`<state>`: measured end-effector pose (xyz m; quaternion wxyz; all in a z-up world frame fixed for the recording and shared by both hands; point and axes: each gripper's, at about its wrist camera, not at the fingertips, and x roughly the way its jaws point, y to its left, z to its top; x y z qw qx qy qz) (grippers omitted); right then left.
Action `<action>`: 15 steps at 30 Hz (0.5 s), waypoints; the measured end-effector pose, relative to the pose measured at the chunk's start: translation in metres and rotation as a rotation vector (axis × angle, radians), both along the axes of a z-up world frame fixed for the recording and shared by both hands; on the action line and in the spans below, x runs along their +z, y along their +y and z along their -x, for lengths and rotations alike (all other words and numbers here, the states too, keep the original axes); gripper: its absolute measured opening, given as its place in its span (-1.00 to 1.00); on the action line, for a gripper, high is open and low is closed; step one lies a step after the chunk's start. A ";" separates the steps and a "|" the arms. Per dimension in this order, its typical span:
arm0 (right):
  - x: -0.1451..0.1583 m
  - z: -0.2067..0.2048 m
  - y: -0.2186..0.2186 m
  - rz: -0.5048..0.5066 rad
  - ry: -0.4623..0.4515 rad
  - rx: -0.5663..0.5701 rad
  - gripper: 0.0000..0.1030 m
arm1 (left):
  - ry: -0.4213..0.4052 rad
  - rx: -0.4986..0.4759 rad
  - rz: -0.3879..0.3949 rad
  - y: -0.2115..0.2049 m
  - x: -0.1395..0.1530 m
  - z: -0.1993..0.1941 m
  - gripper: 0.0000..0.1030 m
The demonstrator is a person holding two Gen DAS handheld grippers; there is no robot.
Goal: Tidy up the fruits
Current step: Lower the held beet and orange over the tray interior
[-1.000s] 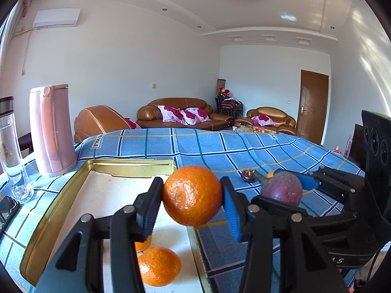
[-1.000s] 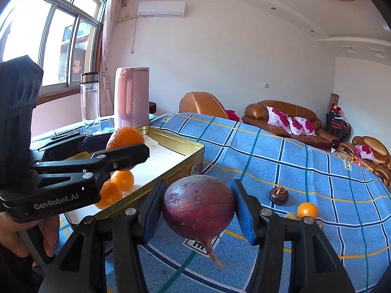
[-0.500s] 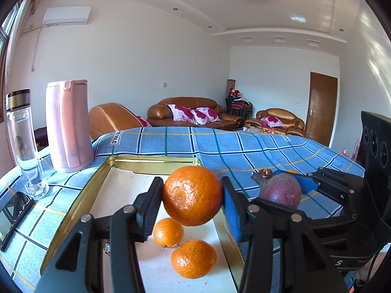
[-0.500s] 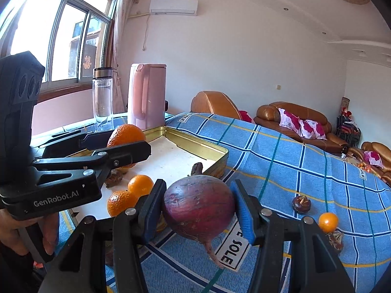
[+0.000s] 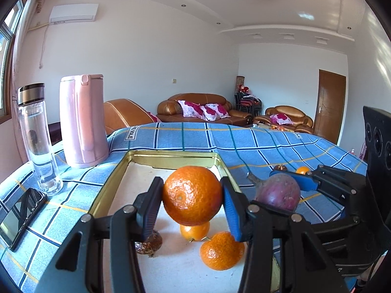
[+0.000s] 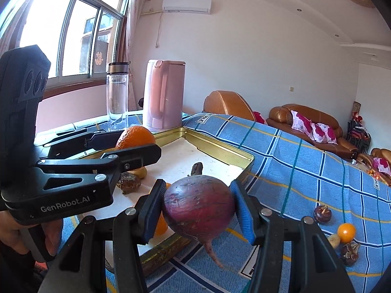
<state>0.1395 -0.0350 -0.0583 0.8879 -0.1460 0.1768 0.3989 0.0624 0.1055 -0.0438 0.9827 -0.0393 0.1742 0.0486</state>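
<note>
My left gripper (image 5: 191, 204) was clamped on an orange (image 5: 192, 196) above the tray (image 5: 171, 155), over two small oranges at its 6 o'clock. At 3 o'clock, my right gripper (image 6: 198, 210) was clamped on a beet (image 6: 199, 206) just outside the tray's rim. I judged it best to lower each onto bare tray floor, clear of the fruit lying there, before letting go.

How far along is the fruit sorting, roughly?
Partway. Two small oranges and a brown fruit already lie in the gold tray. The left gripper grips a big orange; the right gripper grips a purple root. A few fruits remain on the cloth.
</note>
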 end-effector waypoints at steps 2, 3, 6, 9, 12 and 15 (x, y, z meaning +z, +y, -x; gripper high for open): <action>0.000 0.000 0.003 0.001 0.001 0.007 0.09 | 0.002 0.008 0.000 0.004 0.000 0.001 -0.04; 0.000 0.000 0.005 0.000 0.002 0.010 0.09 | 0.004 0.012 0.002 0.006 0.000 0.002 -0.04; -0.001 0.001 0.010 0.005 0.005 0.020 0.09 | 0.009 0.023 0.001 0.011 -0.001 0.003 -0.04; -0.002 0.001 0.018 0.006 0.010 0.032 0.09 | 0.019 0.037 0.000 0.016 -0.001 0.004 -0.04; -0.002 0.002 0.024 0.012 0.013 0.044 0.09 | 0.024 0.048 0.002 0.022 -0.002 0.006 -0.04; -0.002 0.002 0.030 0.016 0.015 0.054 0.09 | 0.030 0.058 -0.001 0.027 -0.002 0.007 -0.04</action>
